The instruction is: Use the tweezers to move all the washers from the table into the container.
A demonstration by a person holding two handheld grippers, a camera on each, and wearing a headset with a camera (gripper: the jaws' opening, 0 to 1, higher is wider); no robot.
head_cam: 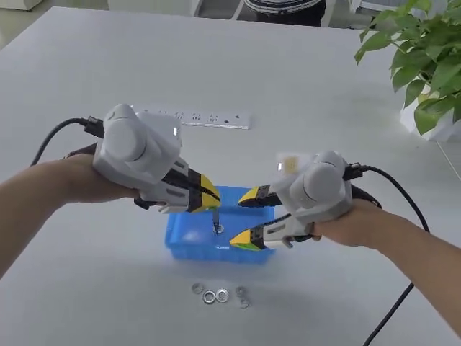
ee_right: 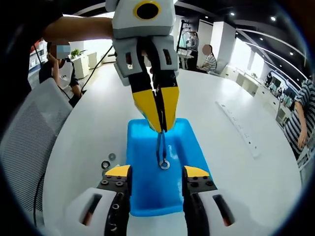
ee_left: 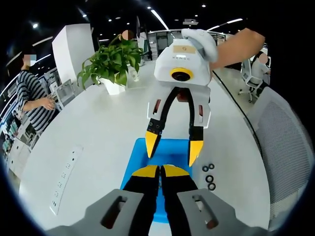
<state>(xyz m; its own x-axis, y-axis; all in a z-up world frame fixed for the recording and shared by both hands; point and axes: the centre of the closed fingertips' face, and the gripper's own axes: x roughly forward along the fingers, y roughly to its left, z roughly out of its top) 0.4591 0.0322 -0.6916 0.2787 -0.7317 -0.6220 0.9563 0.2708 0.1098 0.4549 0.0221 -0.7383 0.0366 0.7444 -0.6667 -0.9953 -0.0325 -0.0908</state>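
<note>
A blue container (head_cam: 189,239) sits on the white table between both grippers. My left gripper (head_cam: 210,196) is shut on thin tweezers (head_cam: 216,220) that point down into it. In the right gripper view the tweezers (ee_right: 161,143) end at a washer (ee_right: 164,164) on the container (ee_right: 147,191) floor; whether they still pinch it I cannot tell. My right gripper (head_cam: 247,218) stands open around the container's right end, with nothing between its jaws. Several washers (head_cam: 220,294) lie on the table in front of the container, also seen as washers (ee_left: 209,177) in the left gripper view and as washers (ee_right: 106,163).
A white power strip (head_cam: 205,117) lies farther back on the table. A potted plant (head_cam: 425,65) stands at the far right corner. Cables (head_cam: 403,194) trail from both grippers. People (ee_left: 32,96) and mesh chairs (ee_left: 283,142) are around the table.
</note>
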